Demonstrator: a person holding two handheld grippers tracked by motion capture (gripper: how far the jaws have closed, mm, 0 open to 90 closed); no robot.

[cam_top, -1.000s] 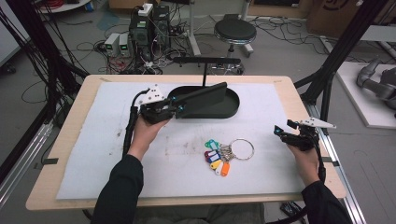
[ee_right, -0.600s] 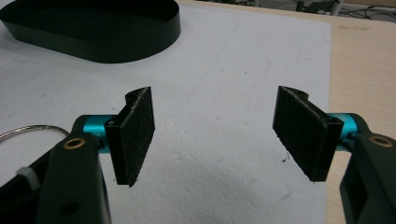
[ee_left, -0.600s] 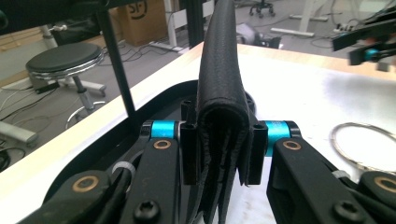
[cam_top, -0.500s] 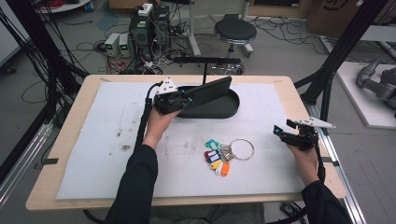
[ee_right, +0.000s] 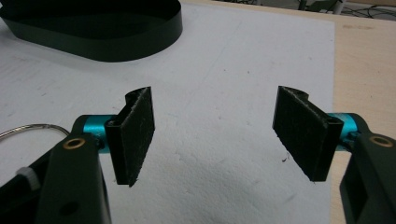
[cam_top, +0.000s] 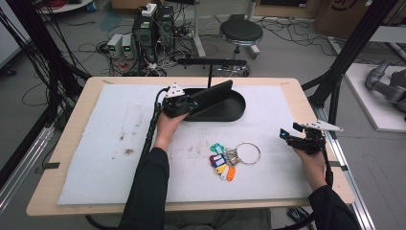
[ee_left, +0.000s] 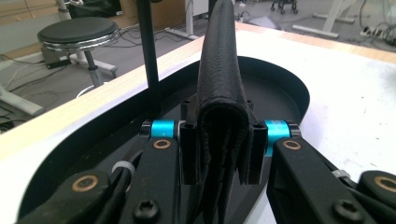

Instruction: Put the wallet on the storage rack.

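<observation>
Fingers (ee_left: 189,151) of the left gripper (cam_top: 178,104) clamp a folded black leather wallet (ee_left: 221,88) over the far oval black tray (cam_top: 234,111), where it could catch the rim and tip, while the right gripper (cam_top: 298,139) waits open at the bench's right.

We see black leather wallet (ee_left: 219,93), folded, spine up, tilted over the black oval tray (cam_top: 237,111), one end inside, other raised.

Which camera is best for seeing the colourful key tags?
The high view: the key tags lie fanned on the white mat, joined to the key ring. The right gripper view catches just an arc of the ring at its left edge.
</observation>
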